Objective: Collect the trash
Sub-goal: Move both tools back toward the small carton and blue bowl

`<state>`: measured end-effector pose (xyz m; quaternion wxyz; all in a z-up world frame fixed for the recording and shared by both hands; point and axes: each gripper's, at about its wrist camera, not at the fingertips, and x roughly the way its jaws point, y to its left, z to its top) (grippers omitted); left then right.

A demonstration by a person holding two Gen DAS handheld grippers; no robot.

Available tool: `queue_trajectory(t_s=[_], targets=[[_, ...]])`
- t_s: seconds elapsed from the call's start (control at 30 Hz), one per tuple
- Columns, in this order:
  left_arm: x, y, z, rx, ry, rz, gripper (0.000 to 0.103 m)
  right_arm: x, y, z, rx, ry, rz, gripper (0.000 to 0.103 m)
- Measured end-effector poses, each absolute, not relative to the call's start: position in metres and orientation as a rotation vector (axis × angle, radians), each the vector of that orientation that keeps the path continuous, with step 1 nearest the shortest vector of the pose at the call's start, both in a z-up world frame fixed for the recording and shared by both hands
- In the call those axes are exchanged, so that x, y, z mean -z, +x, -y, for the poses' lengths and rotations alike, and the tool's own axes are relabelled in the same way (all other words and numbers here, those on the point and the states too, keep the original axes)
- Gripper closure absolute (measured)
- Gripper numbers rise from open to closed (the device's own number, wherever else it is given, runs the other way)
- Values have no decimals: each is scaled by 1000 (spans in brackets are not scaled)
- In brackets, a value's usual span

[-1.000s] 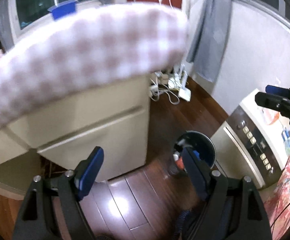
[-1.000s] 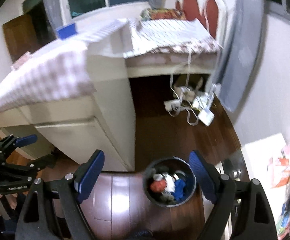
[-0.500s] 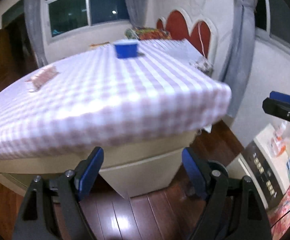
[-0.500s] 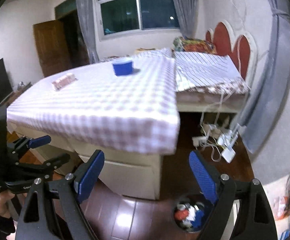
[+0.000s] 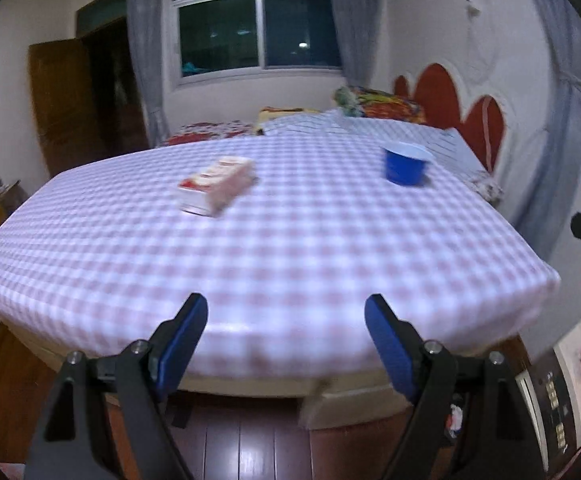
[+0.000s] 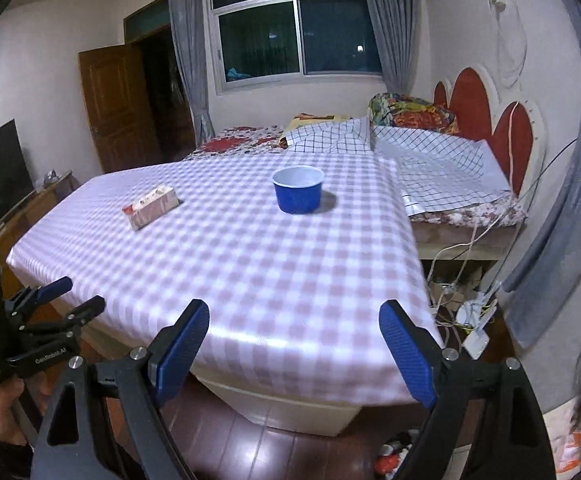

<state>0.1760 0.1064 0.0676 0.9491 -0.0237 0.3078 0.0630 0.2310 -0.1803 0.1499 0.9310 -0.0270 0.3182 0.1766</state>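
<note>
Both claws are up over the checked table now, and both are empty. My left gripper has its jaws spread wide with only tablecloth between them; my right gripper stands just as wide, holding nothing.

Two pieces of trash sit on the far half of the table: the blue cup, upright, and the small carton lying flat, well apart to its left. The bin is on the floor below the table's near right corner, only its edge showing.

My plan: right claw takes the cup across its wall just under the rim and squeezes gently, since I'd expect it to crush. Left claw goes for the carton across its narrow sides.

A second ago both cameras looked down at the floor and bin; now they're raised and facing the tabletop.
</note>
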Motion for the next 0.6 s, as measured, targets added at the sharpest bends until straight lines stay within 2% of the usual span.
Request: queue_trajectory(t_s=[0.27,0.6], targets=[[-80,239,-174,-214,-15,-624,19,-144,304,124,-360,-92,-707,15],[-61,329,-201,-180,66,-744,19,-114,417,84,-324,-99,-826,15]])
